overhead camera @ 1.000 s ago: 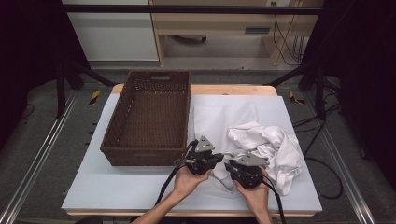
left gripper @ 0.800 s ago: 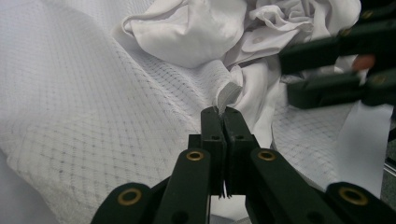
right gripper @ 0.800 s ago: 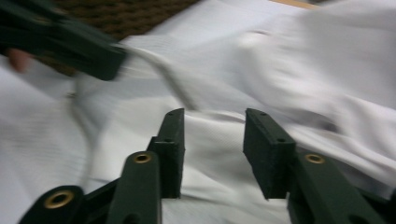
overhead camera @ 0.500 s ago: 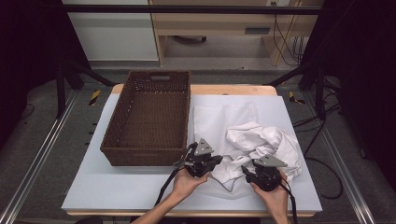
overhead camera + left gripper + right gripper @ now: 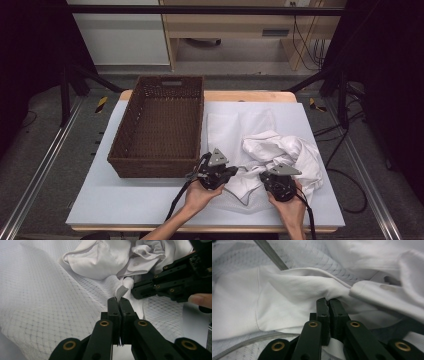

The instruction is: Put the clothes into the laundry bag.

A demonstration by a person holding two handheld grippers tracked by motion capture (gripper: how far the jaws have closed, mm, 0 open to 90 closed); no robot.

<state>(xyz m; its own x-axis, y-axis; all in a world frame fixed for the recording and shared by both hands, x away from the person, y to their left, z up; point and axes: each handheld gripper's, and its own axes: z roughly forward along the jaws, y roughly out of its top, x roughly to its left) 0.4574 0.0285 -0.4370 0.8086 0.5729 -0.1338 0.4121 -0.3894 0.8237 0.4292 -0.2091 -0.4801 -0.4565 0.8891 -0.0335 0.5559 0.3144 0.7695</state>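
both grippers, left (image 5: 231,171) and right (image 5: 272,179), are now pinched shut on the white shirt (image 5: 280,152) crumpled right of the basket (image 5: 156,170), right jaws just snapped closed on cloth, so next is probably lifting and spreading it

Hidden and cropped items

Tabletop (image 5: 125,200) near edge partly covered by forearms; white garment (image 5: 280,150) folds partly concealed under right gripper (image 5: 276,181); mesh bag (image 5: 50,310) cropped at the left gripper view's margins.

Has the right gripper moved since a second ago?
Yes. The right gripper has slid right along the near table edge, away from the still left gripper and the wicker basket; its jaws, just closing, clamp the white garment.
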